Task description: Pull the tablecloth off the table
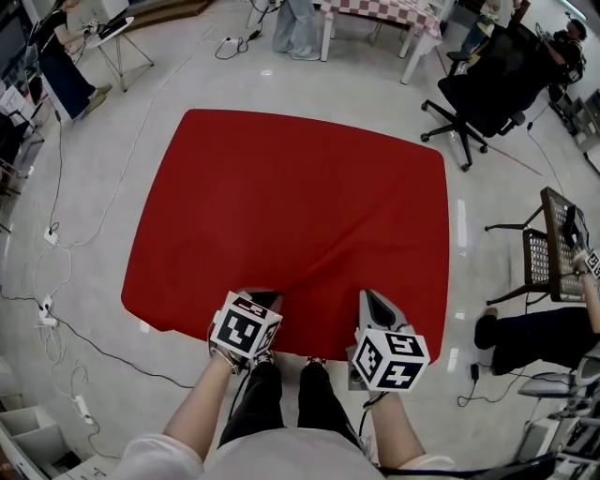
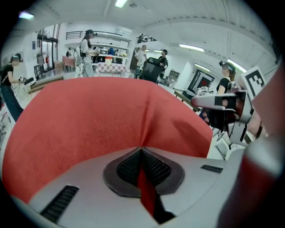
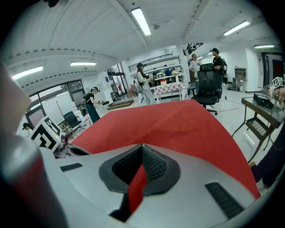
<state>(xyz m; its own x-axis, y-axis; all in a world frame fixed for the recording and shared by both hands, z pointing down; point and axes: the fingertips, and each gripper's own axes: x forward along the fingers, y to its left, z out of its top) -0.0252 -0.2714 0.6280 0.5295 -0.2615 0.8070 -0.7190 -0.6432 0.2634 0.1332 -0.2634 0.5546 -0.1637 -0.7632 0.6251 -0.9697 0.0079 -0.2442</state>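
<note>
Since the left gripper [image 1: 262,300] and right gripper [image 1: 373,303] each have jaws clamped on the red tablecloth [image 1: 300,206] at the bench's near edge, gripping seems done; next comes an even pull off the cloth-covered bench.

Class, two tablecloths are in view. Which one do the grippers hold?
The plain red tablecloth right in front: the left gripper and the right gripper both pinch its near edge. The checked tablecloth lies far behind, untouched.
</note>
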